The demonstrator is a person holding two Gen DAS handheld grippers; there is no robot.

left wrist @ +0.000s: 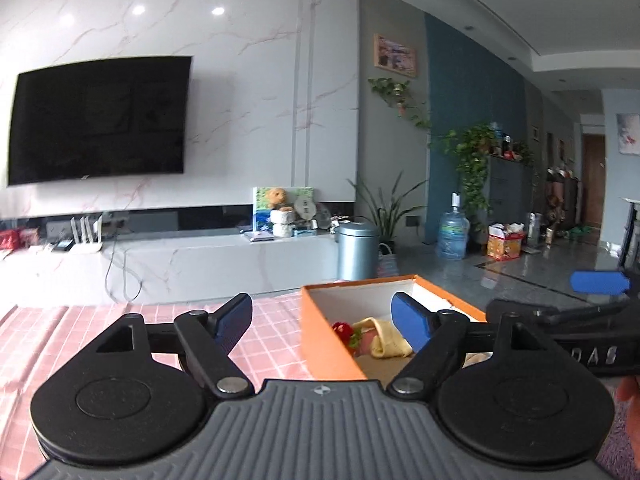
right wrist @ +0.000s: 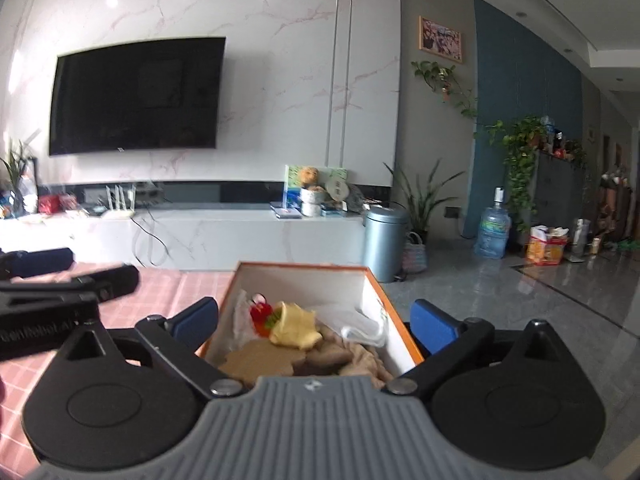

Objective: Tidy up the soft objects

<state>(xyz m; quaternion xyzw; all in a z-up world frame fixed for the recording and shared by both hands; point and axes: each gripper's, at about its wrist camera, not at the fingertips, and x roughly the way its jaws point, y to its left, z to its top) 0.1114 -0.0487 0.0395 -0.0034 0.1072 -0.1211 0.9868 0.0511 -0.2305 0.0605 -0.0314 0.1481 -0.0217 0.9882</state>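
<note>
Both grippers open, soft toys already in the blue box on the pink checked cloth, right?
Not blue: the box is orange outside with a white lining, as the right wrist view shows. The rest holds: the soft toys lie inside it, it sits on the pink checked cloth, and the left gripper and right gripper are open.

Orange box (right wrist: 394,312) at my twelve o'clock, open, yellow plush wrap (right wrist: 294,326) atop tan soft toys (right wrist: 260,362), white bag (right wrist: 362,326) at its three o'clock
</note>
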